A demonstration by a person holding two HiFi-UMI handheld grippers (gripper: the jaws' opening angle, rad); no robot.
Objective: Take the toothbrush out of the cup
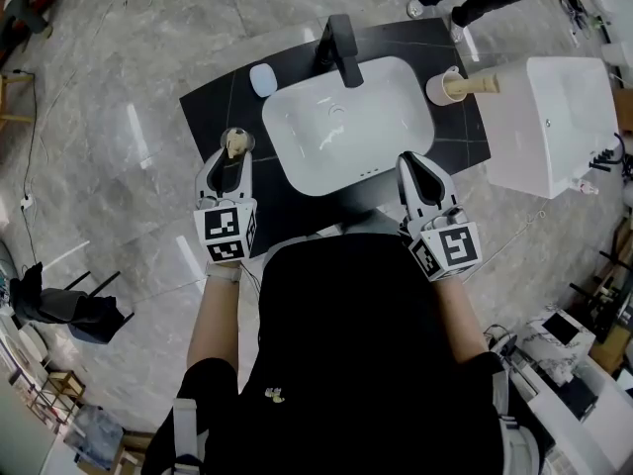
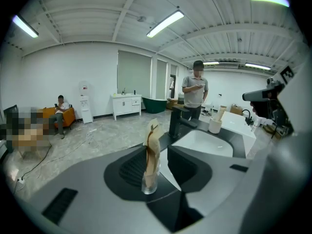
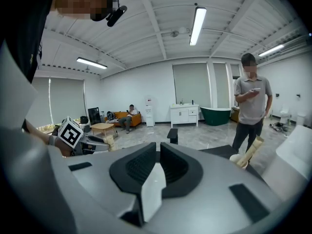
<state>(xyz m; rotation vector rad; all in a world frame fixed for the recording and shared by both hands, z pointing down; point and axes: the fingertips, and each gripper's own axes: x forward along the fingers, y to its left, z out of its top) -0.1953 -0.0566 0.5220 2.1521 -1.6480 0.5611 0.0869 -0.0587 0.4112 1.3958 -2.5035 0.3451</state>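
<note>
A clear glass cup (image 1: 235, 146) stands at the left front of the black counter (image 1: 213, 102), with a beige paper-wrapped toothbrush (image 2: 152, 145) upright in it. My left gripper (image 1: 235, 158) is open, one jaw on each side of the cup (image 2: 149, 182), and the pads stand apart from the glass. My right gripper (image 1: 412, 163) is shut with nothing in it, hovering over the right front corner of the white sink (image 1: 297, 137). In the right gripper view its jaws (image 3: 158, 155) meet, and the left gripper shows far left.
A black faucet (image 1: 339, 47) rises behind the basin, with a pale blue dish (image 1: 262, 79) to its left. A cream cup (image 1: 445, 88) holding a second beige wrapped item sits at the back right. A white box-shaped unit (image 1: 544, 127) stands to the right. A person (image 2: 196, 94) stands beyond the counter.
</note>
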